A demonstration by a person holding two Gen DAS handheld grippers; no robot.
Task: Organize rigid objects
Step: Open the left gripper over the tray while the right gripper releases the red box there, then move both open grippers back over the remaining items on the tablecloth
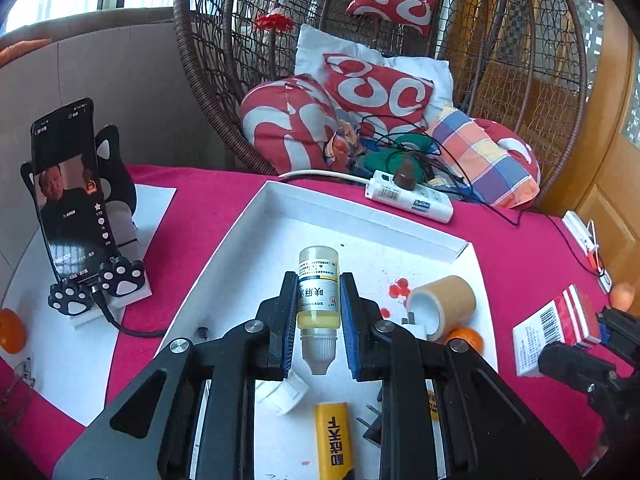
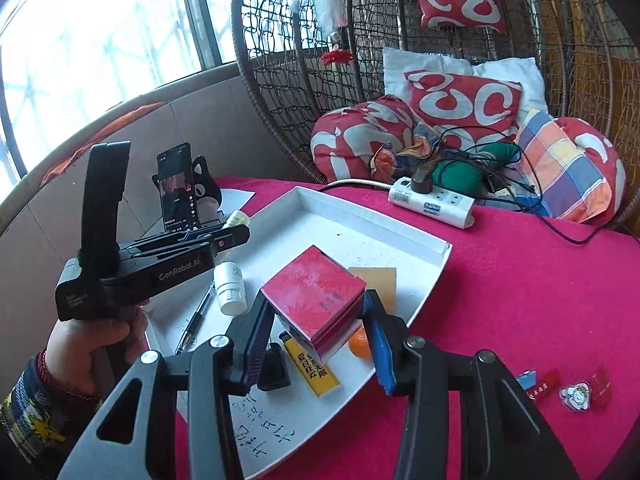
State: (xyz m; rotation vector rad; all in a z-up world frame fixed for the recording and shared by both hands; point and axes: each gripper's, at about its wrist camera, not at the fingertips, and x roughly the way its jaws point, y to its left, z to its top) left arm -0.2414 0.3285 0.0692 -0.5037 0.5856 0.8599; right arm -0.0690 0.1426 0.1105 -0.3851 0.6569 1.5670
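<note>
Indoors, pink tablecloth [image 2: 520,280], white tray [image 1: 360,216], wicker chair [image 1: 208,80]; left fingers [image 1: 318,292] clamp bottle [image 1: 318,280]; right fingers [image 2: 316,320] clamp red box [image 2: 316,300].

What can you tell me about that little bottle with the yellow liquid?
The small bottle looks like clear plastic, partly filled with yellow liquid, with a white paper label printed in Chinese characters and a white conical cap. It is clamped at its middle between the jaws of the left gripper, cap end toward the camera and base pointing away. It is held above the white tray, touching nothing but the blue pads.
</note>
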